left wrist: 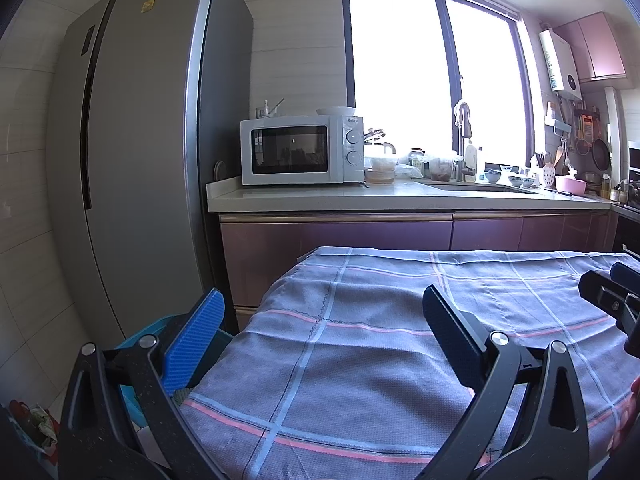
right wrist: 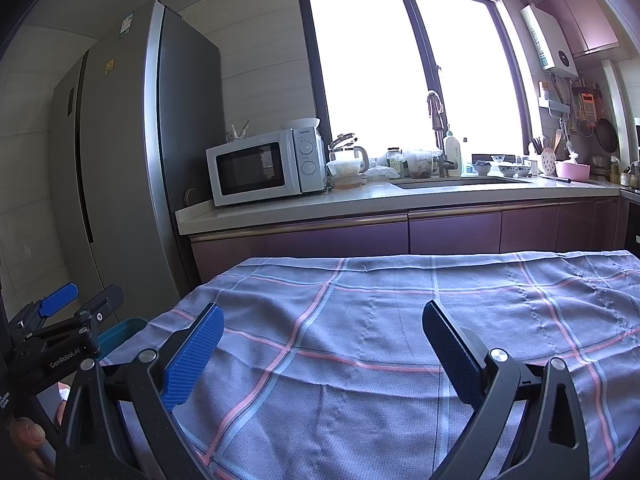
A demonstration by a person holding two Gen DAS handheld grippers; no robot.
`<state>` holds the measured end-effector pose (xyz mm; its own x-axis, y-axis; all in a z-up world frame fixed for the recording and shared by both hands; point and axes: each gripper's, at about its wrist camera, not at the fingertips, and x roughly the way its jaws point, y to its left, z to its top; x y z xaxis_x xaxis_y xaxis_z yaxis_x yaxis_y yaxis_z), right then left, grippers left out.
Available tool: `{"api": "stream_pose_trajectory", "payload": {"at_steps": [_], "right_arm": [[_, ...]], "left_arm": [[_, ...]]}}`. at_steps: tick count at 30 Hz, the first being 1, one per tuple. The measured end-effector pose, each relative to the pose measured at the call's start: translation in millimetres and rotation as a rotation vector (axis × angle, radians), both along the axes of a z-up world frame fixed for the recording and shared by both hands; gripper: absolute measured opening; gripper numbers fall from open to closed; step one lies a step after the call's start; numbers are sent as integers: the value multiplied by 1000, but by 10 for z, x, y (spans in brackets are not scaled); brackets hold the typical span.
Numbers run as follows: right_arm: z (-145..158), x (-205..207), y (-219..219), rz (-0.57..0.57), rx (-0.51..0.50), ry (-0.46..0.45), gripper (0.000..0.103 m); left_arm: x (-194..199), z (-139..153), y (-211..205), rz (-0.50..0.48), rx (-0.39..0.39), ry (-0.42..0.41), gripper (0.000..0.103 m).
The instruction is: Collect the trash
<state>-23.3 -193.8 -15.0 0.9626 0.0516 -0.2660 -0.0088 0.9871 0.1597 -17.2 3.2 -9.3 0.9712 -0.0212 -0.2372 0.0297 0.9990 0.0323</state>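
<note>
Table (right wrist: 400, 360) before me, fully draped in grey-blue checked cloth (left wrist: 360, 360) with pink and light-blue stripes. Cloth lies creased, hanging over left edge. Nothing else on it.

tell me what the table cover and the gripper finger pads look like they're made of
Table cover: likely woven cotton cloth, matte; it creases and drapes over the edge, with stitched plaid lines. Finger pads: probably blue rubber or plastic, going by the fine ribbed grip texture.
</note>
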Motion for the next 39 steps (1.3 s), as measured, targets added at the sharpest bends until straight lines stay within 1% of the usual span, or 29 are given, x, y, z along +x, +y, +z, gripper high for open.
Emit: {"api": "stream_pose_trajectory", "payload": {"at_steps": [30,36,38,39], "right_arm": [[-65,41,-108,-3,14,8,96],[-83,48,-152,-6,12,12,96],[-95,58,-196,-16,4,26,96],[-105,73,-236,-20,0,41,96]], "left_arm": [[114,-42,-38,-6,8,27,98],[185,-70,-77,-29,21,51,98],[234,-92,-92,-36,24,78,98],[290,-108,-105,-49,27,107,98]]}}
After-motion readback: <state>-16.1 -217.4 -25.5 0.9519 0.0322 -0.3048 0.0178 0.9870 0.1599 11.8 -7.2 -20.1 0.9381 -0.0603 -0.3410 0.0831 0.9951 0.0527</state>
